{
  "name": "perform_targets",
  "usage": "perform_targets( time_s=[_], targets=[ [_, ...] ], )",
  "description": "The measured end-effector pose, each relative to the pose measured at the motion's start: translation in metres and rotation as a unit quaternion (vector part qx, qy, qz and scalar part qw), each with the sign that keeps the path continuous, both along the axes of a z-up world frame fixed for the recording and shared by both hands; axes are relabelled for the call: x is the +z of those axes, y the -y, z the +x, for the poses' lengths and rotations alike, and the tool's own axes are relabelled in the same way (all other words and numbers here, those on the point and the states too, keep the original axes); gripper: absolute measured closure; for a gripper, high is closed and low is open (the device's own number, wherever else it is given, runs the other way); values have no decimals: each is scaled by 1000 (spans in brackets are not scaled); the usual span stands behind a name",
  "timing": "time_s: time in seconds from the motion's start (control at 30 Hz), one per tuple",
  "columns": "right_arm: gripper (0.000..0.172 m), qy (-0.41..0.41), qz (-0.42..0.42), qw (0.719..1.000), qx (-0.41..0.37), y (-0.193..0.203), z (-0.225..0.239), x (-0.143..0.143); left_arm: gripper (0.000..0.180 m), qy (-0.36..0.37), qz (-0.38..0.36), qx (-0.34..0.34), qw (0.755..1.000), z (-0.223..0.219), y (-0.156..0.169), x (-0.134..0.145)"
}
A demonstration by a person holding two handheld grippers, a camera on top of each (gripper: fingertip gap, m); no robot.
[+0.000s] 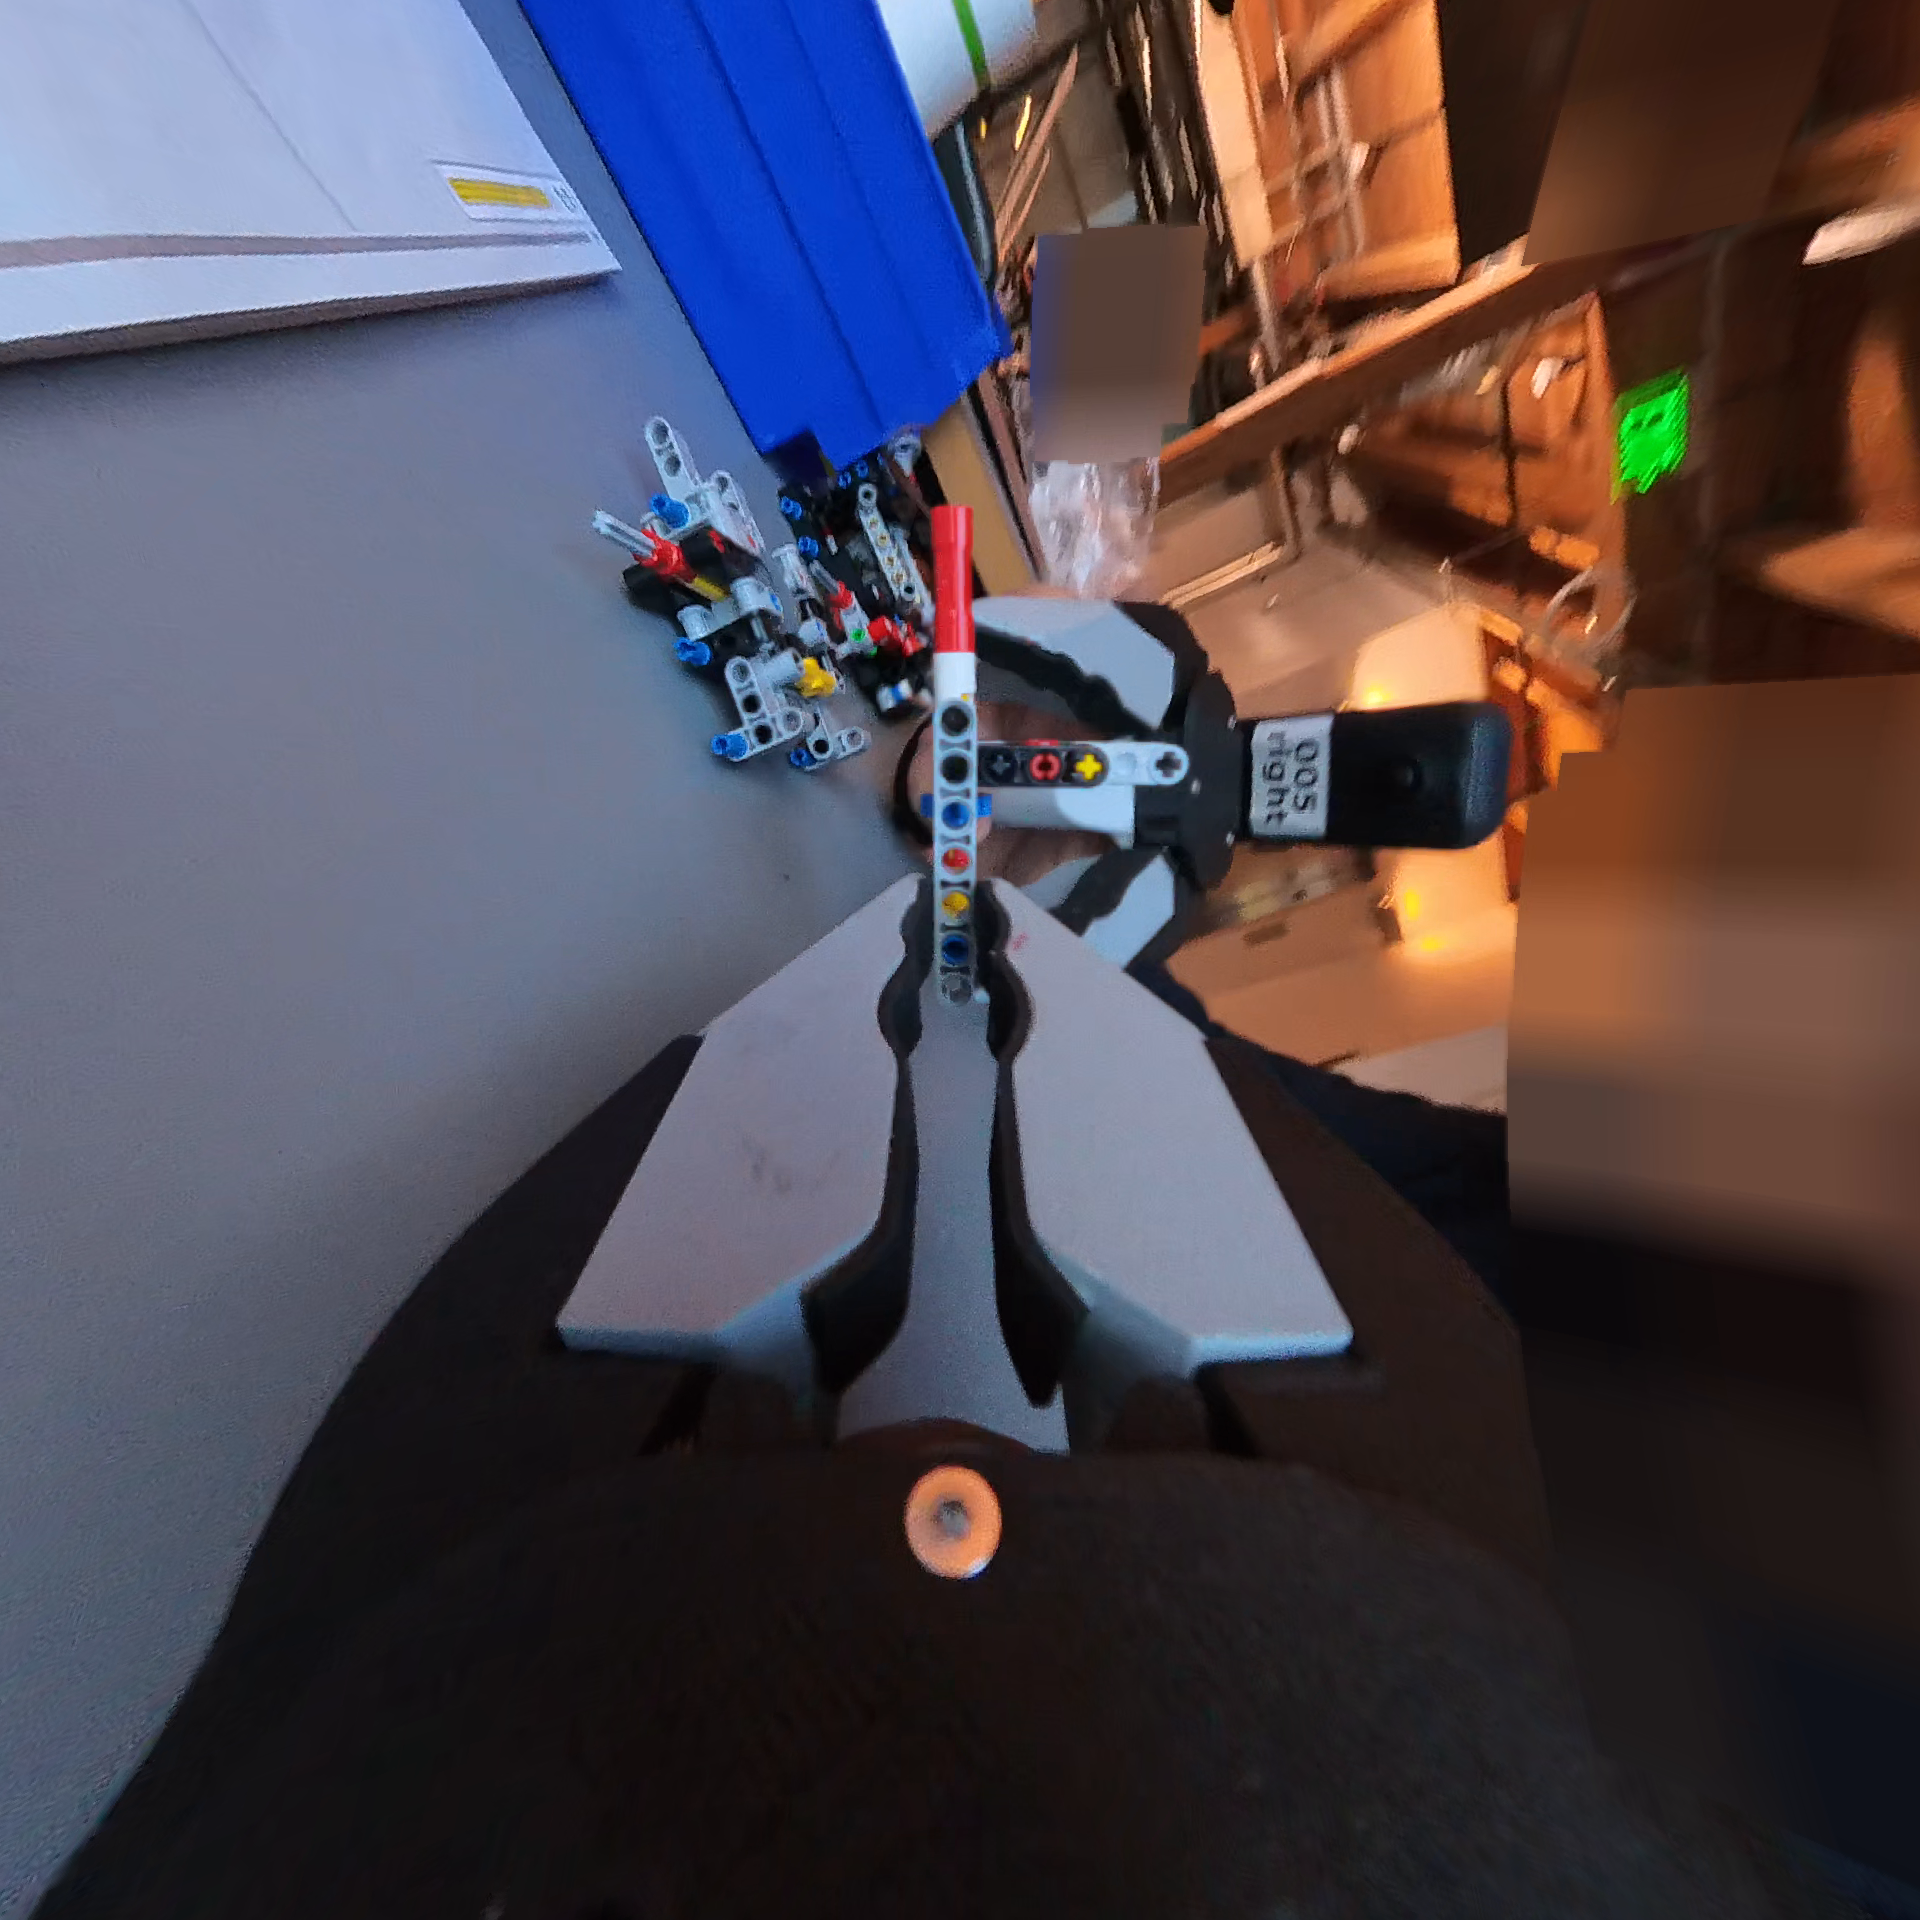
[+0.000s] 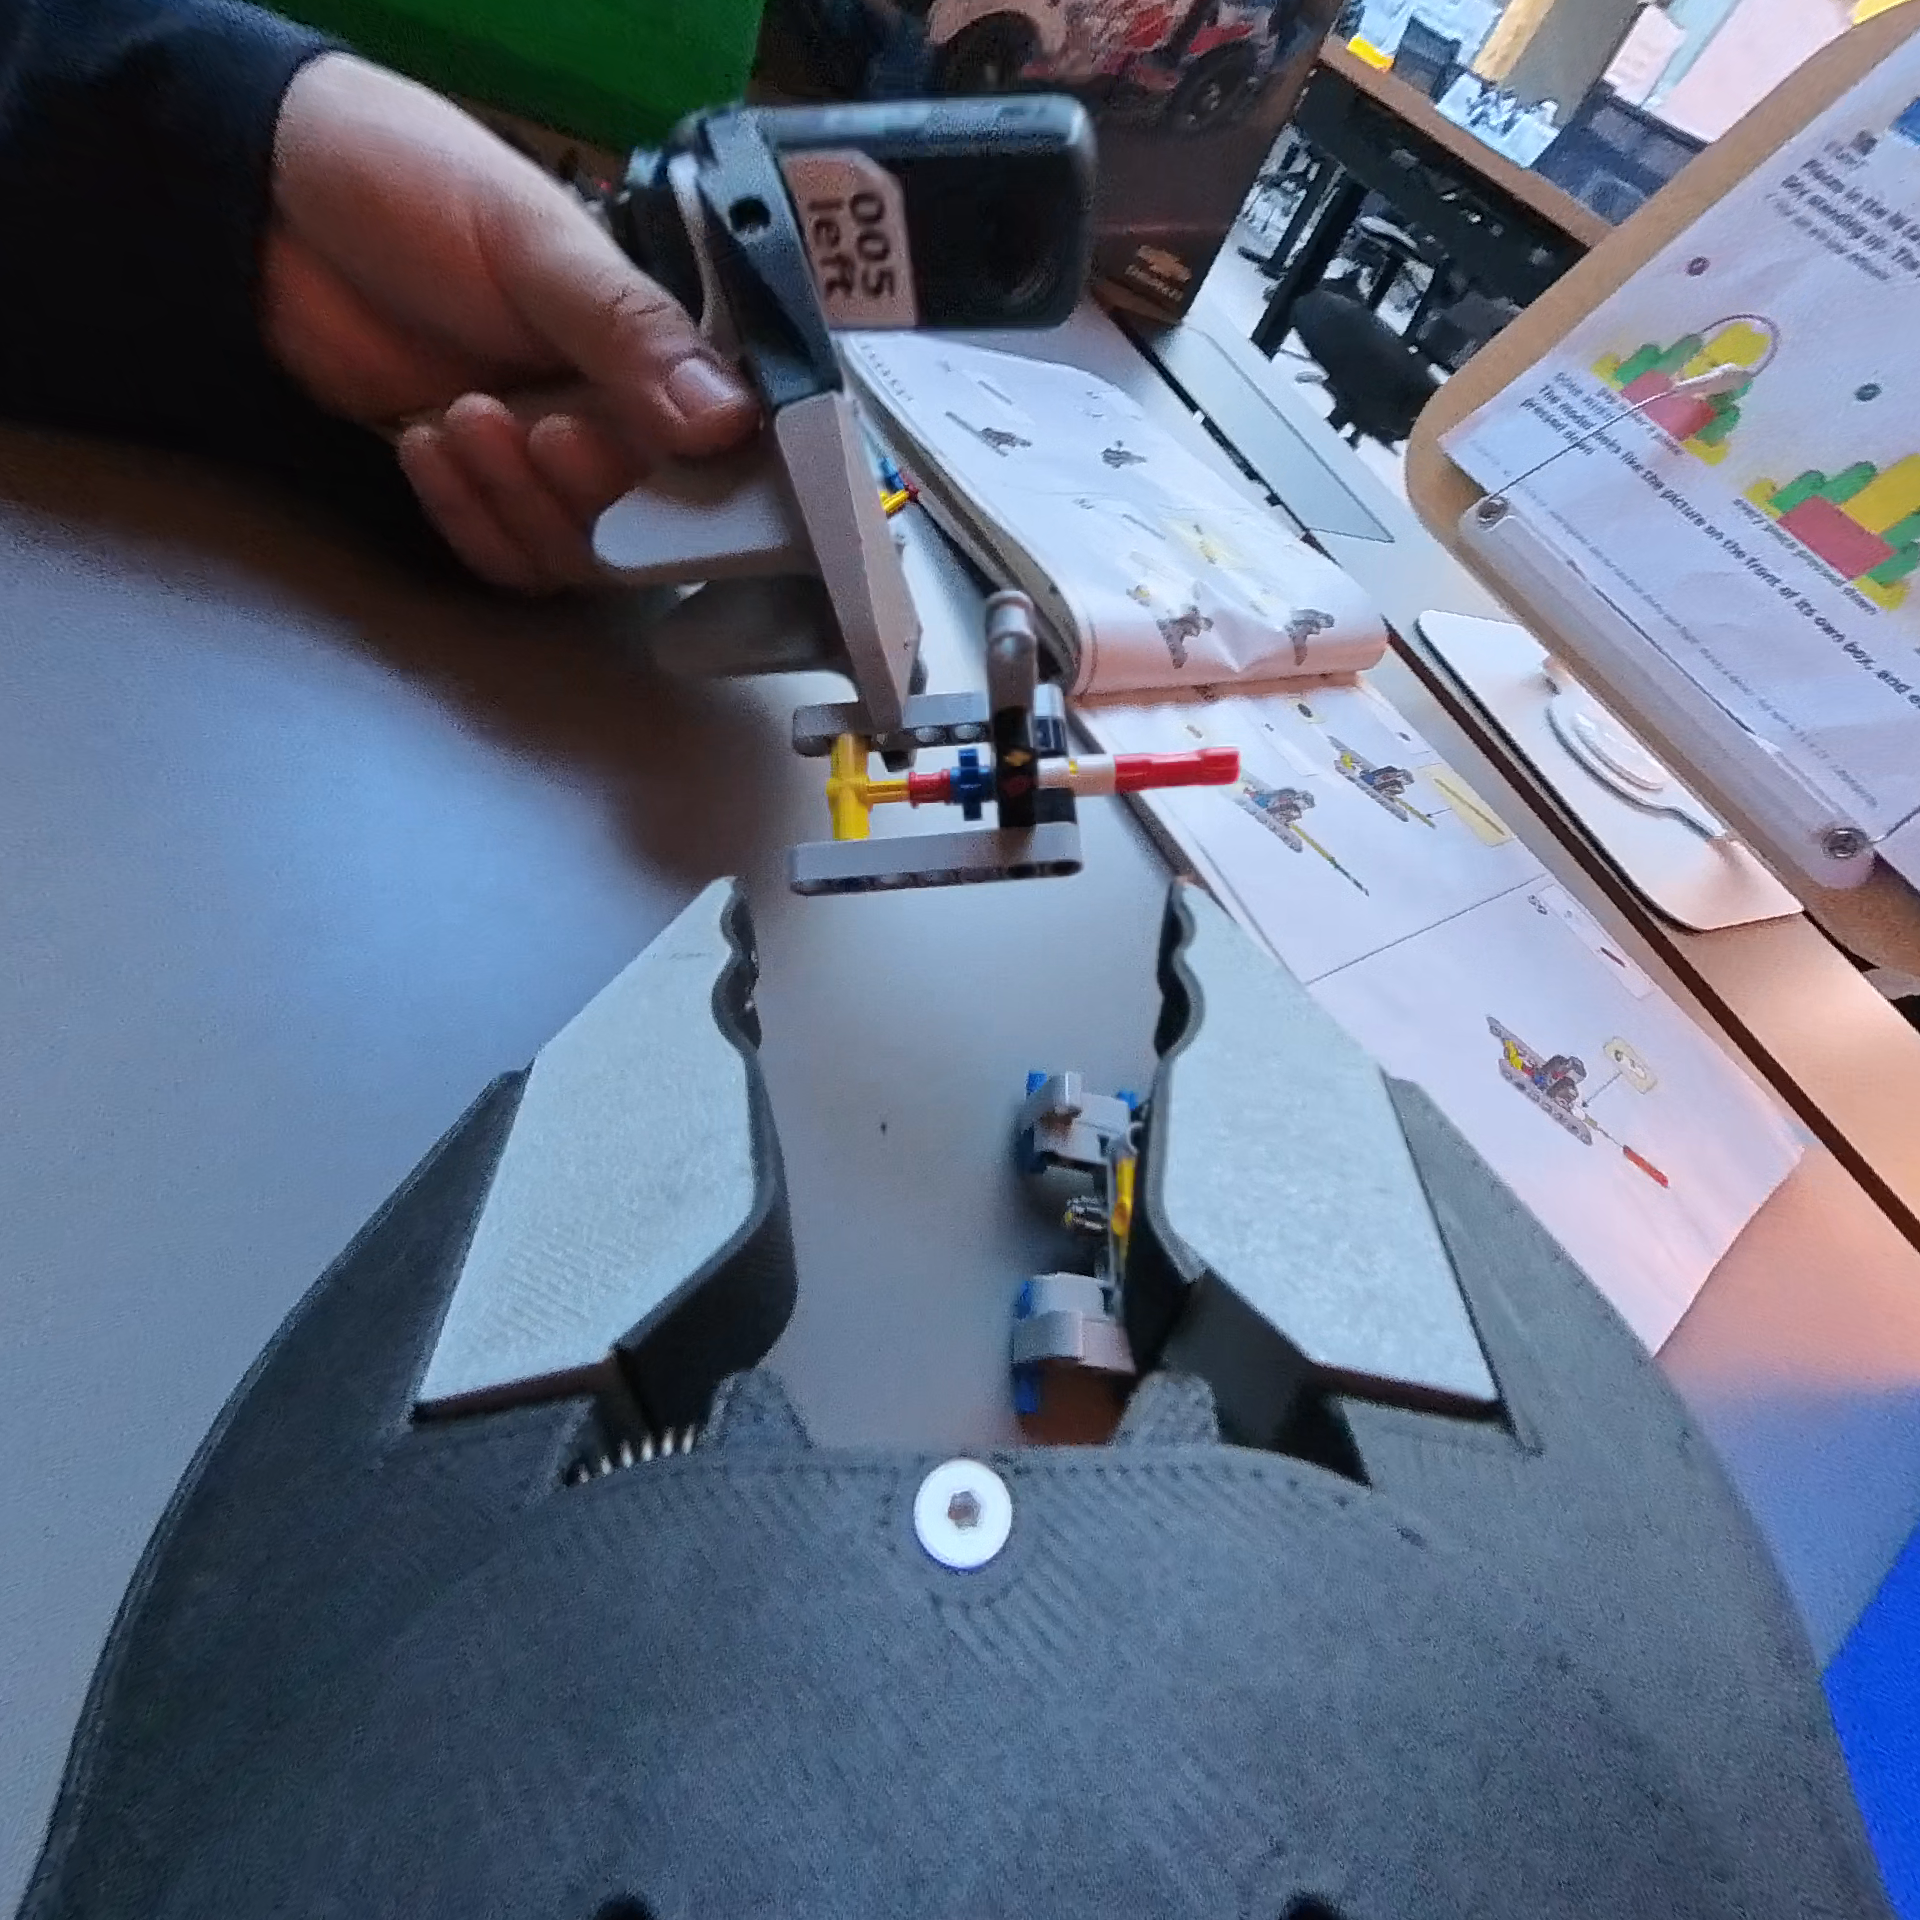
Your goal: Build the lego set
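My left gripper [image 1: 954, 920] is shut on the lower end of a grey holed beam [image 1: 954, 831], part of a small brick assembly held above the grey table [image 1: 312, 831]. A red and white axle [image 1: 951, 592] sticks out from its far end, and a short cross beam [image 1: 1081, 767] with coloured pins points right. In the right wrist view the same assembly [image 2: 935, 790] hangs from the left gripper [image 2: 883, 727], with two grey beams, a yellow pin and a blue bush. My right gripper [image 2: 956, 956] is wide open and holds nothing; the assembly is just beyond its fingertips [image 2: 738, 935].
A pile of loose parts [image 1: 769, 623] lies on the table by a blue bin [image 1: 769, 208]. Some parts [image 2: 1075, 1195] lie on the table under the right gripper. An open instruction booklet [image 2: 1143, 520], loose sheets [image 2: 1507, 987] and a board on a stand [image 2: 1714, 416] sit at the right.
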State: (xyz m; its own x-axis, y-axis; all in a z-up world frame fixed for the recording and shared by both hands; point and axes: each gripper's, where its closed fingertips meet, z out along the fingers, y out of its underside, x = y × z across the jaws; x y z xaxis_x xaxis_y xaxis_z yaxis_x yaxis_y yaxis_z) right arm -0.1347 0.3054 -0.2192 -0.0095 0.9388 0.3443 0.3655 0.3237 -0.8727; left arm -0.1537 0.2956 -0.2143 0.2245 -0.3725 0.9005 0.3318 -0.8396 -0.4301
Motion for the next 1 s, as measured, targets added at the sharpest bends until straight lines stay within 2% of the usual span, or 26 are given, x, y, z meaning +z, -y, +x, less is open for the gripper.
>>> perform_targets(
  time_s=[0.1,0.2,0.23,0.27,0.3,0.43,0.5,0.63,0.7,0.77,0.8,0.9,1.0],
  targets=[
    [95,-12,-10,1000,-15,-3,-7,4,177,59,-40,8,997,7,-2,5],
    [91,10,-12,999,-28,-7,-10,-3,176,120,-81,-6,989,20,1,10],
    [94,13,-8,1000,-24,-6,-9,-4,176,140,-100,-9,985,23,1,11],
    [107,13,1,1000,-17,-3,-8,-3,176,154,-111,-10,982,25,1,12],
    [108,12,7,1000,-16,-3,-8,-2,176,158,-116,-10,981,25,1,12],
    [108,35,-101,994,6,0,-8,-8,174,132,-86,4,988,25,1,12],
    [108,39,-163,986,16,2,-8,-10,172,75,-47,6,996,24,1,10],
    [108,29,-284,958,25,-1,-5,-6,150,19,51,33,998,4,-2,32],
    [108,11,-329,944,29,-4,-4,-1,143,-48,100,40,993,-5,-1,34],
    [108,-2,-353,935,35,-4,-2,3,137,-142,112,58,982,-14,-5,19],
    [108,-5,-357,933,36,-4,-2,4,139,-141,103,54,983,-12,-5,17],
    [108,4,-343,939,38,-1,-3,2,139,-30,65,25,997,-2,-1,26],
    [108,22,-299,953,43,7,-6,-3,130,4,14,-10,1000,5,3,13]
  ],
)
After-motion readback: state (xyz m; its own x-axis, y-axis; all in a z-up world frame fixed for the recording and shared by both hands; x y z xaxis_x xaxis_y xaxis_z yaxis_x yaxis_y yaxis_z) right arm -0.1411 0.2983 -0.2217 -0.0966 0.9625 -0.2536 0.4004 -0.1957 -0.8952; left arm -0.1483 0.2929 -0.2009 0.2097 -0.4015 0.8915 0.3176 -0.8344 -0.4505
